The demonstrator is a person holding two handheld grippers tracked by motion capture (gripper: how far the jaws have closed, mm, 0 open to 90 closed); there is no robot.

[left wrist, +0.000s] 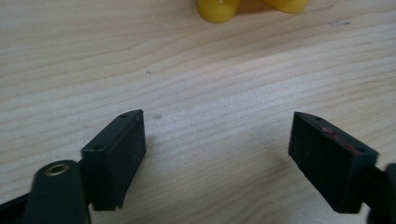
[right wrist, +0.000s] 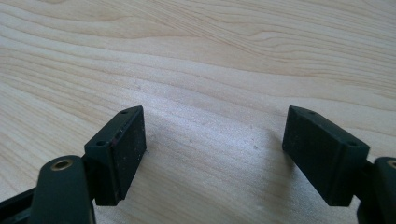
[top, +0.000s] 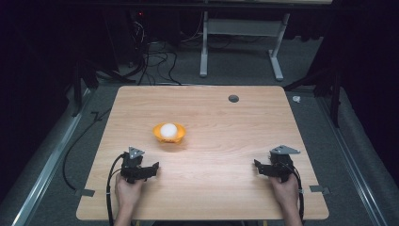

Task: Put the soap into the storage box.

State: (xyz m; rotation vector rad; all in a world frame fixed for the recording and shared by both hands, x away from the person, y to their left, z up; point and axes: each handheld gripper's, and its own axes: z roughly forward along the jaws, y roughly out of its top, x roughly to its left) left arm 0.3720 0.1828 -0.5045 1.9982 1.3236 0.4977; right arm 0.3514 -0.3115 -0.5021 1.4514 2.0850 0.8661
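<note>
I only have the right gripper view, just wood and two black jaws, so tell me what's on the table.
Observer: An orange bowl sits near the middle of the table, in the high view.
Operator: Anything in it?
Observer: Yes, a white ball rests inside it.
Operator: Which gripper is closer to the bowl?
Observer: The left gripper; it sits just in front of the bowl, while the right gripper rests far off toward the table's right side.
Operator: Is the left one open?
Observer: Yes, in the left gripper view its jaws stand wide apart over bare wood, with nothing between them, and the bowl's yellow-orange underside shows ahead.
</note>
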